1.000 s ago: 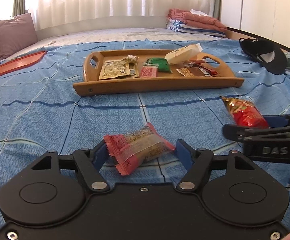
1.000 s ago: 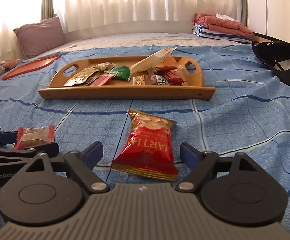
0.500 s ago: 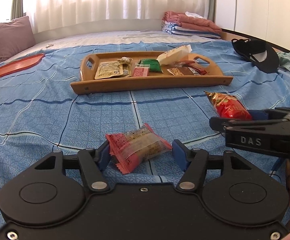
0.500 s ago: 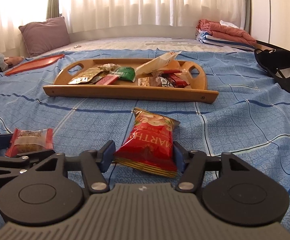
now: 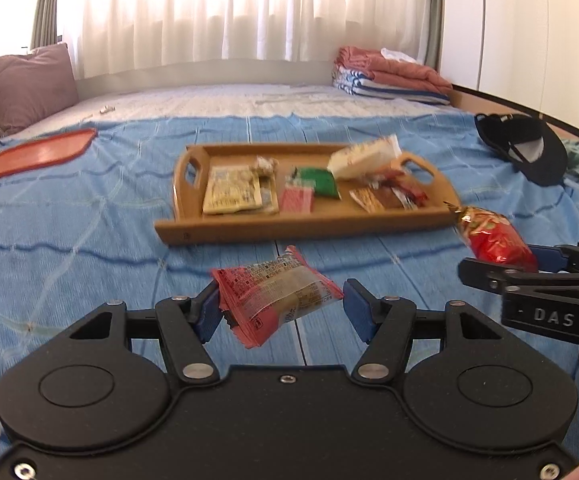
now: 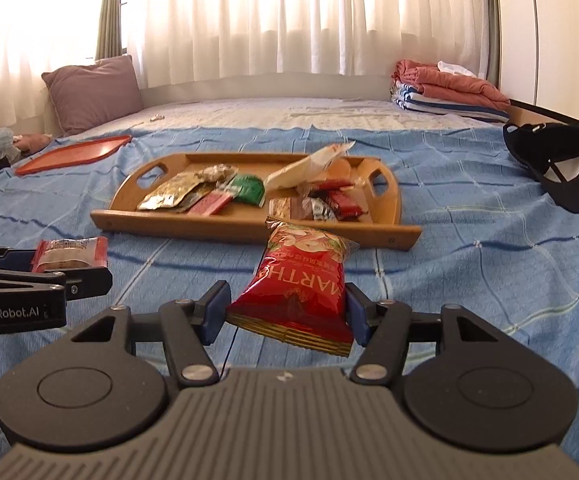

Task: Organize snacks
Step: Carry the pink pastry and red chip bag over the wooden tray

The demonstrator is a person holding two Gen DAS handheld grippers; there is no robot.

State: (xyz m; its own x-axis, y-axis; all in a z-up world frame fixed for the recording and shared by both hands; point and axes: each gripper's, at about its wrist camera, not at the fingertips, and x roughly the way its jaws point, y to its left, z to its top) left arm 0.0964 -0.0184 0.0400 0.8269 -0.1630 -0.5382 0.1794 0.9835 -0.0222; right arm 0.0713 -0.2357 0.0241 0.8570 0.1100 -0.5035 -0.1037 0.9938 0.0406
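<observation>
My left gripper [image 5: 279, 306] is shut on a pink-ended clear snack packet [image 5: 275, 294], held a little above the blue bedspread. My right gripper [image 6: 287, 310] is shut on a red foil snack bag [image 6: 301, 284], also lifted off the bed. Each gripper shows in the other's view: the right gripper [image 5: 501, 262] with its red bag [image 5: 491, 236] at the right edge, the left gripper [image 6: 71, 266] with its packet [image 6: 69, 254] at the left. Ahead lies a wooden tray [image 5: 309, 222], in the right wrist view the same tray [image 6: 249, 226], with several snack packets in it.
A red flat tray [image 5: 35, 154] lies far left on the bed, a purple pillow [image 5: 29, 86] behind it. A black cap [image 5: 525, 148] sits far right, with folded blankets [image 5: 389, 74] at the back right. Blue bedspread [image 5: 69, 240] stretches between me and the wooden tray.
The right gripper closed on the red bag. Both grippers then rose, lifting the red bag and the pink packet off the bedspread; the tray now looks lower in the views.
</observation>
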